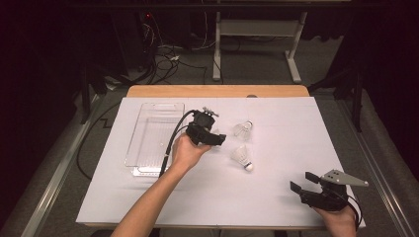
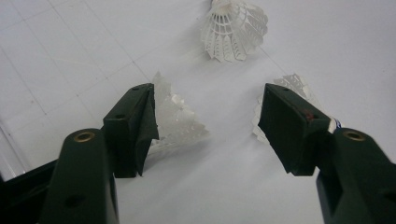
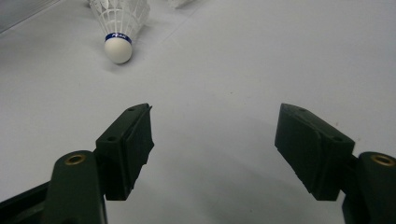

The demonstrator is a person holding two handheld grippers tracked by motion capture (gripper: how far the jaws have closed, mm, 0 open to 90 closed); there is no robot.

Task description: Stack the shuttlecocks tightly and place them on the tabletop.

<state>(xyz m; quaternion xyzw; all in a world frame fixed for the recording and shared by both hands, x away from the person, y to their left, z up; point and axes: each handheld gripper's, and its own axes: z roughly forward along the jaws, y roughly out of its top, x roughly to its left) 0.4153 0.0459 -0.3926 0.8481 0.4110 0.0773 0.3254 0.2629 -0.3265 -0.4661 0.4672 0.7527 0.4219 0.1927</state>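
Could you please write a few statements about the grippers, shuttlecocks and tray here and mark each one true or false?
1. The left gripper is open. True.
2. A shuttlecock lies inside the clear tray. False: the two shuttlecocks seen from above, the far shuttlecock and the near shuttlecock, lie on the white sheet to the tray's right.
3. The right gripper is shut on a shuttlecock. False: its jaws are apart with bare sheet between them.
4. The near shuttlecock has a blue band above its cork. True.

Three shuttlecocks point(image 2: 233, 30) crowd the left gripper point(image 2: 208, 123), apparently; bare sheet point(image 3: 224, 70) fronts the right gripper point(image 3: 215, 140).
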